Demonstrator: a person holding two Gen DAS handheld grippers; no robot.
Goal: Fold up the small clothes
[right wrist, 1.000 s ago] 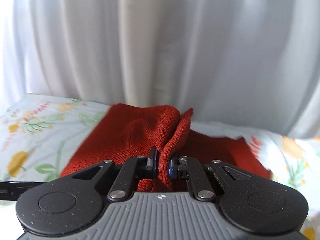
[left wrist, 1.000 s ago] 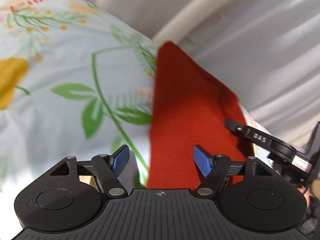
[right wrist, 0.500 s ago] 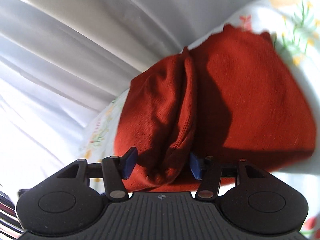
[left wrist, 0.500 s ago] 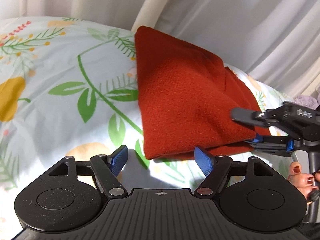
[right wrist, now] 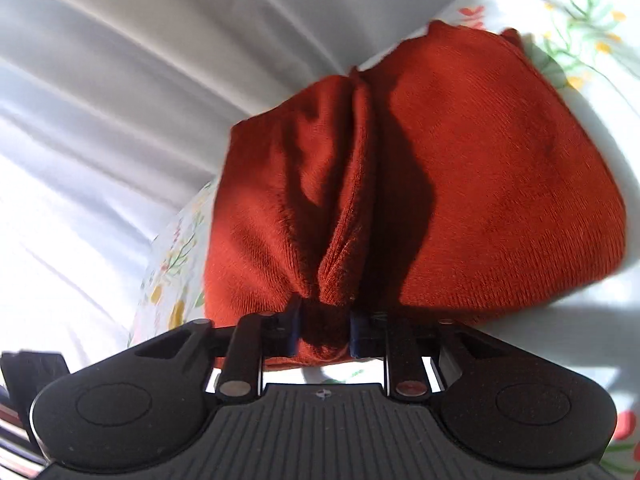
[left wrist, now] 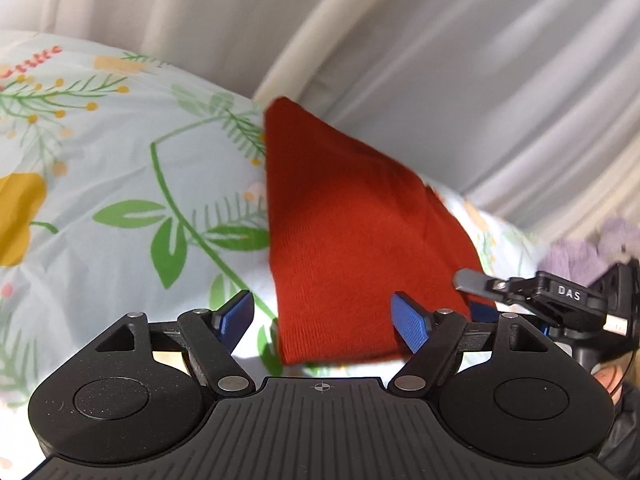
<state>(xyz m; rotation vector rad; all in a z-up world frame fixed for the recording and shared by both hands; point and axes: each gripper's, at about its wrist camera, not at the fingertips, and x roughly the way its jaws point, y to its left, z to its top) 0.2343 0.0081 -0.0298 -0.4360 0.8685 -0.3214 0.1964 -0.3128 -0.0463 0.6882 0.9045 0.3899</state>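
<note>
A: status on the red knit garment (left wrist: 344, 248)?

B: lying folded on the floral sheet (left wrist: 120, 168), white curtain (left wrist: 460, 80) right behind it. In the left wrist view it's a flat folded slab, near edge just ahead of the fingers.

A: left hand-held gripper (left wrist: 324, 320)?

B: jaws wide apart, nothing pinched. Blue pads (left wrist: 236, 314) clear of the cloth (right-side pad overlaps the garment's near corner in frame, can't tell if it touches).

A: right hand-held gripper (right wrist: 326, 332)?

B: jaws closing, w/ a bunched ridge of the knit between them. Pads look pressed against the fabric on both sides, so it's gripping the fold. Ridge runs up from the jaws along the garment's middle, deep shadow to its right.

A: seen from the other cam?

B: yes, right hand-held gripper (left wrist: 476, 292) comes in from the right edge of the left view, fingertip on the garment's right side. Lilac fluffy item (left wrist: 580, 256) behind it, blurred, can't ID. Bit of the person's hand (left wrist: 610, 380) low at the right edge.
</note>
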